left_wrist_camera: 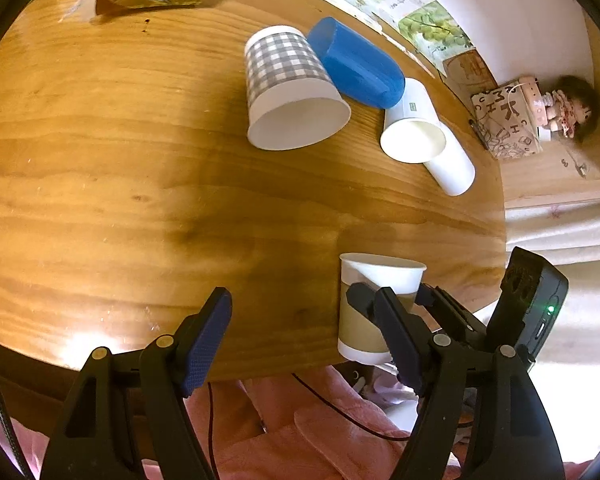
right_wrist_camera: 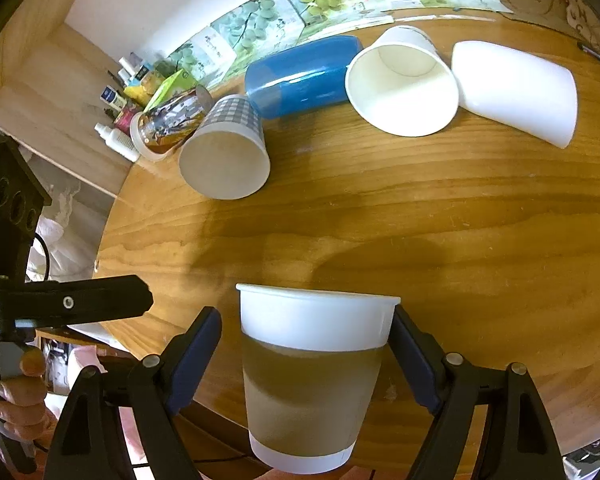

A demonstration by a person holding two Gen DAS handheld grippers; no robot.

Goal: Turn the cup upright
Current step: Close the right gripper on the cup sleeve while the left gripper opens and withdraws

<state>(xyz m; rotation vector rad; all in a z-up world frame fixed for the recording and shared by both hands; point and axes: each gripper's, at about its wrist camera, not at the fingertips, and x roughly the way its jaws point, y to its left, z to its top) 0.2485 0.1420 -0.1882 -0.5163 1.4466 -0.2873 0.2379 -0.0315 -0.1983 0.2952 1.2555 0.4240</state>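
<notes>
- A white-and-tan paper cup [right_wrist_camera: 314, 376] stands upright at the near edge of the wooden counter [right_wrist_camera: 440, 232], between the spread fingers of the right tool [right_wrist_camera: 306, 354].
- The right-side pad [right_wrist_camera: 414, 364] touches the cup's rim; the left pad [right_wrist_camera: 196, 360] stands just apart.
- Farther back, a checked cup [right_wrist_camera: 226, 148], a blue cup [right_wrist_camera: 302, 76] and two white cups [right_wrist_camera: 404, 84] [right_wrist_camera: 514, 90] lie on their sides.
- The other tool [right_wrist_camera: 72, 304] shows at left.

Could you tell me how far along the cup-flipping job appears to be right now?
One brown-banded paper cup stands upright between the right gripper's open fingers. The left gripper is open and holds nothing. Left: the gingham cup, blue cup and two white cups lie on their sides.
</notes>
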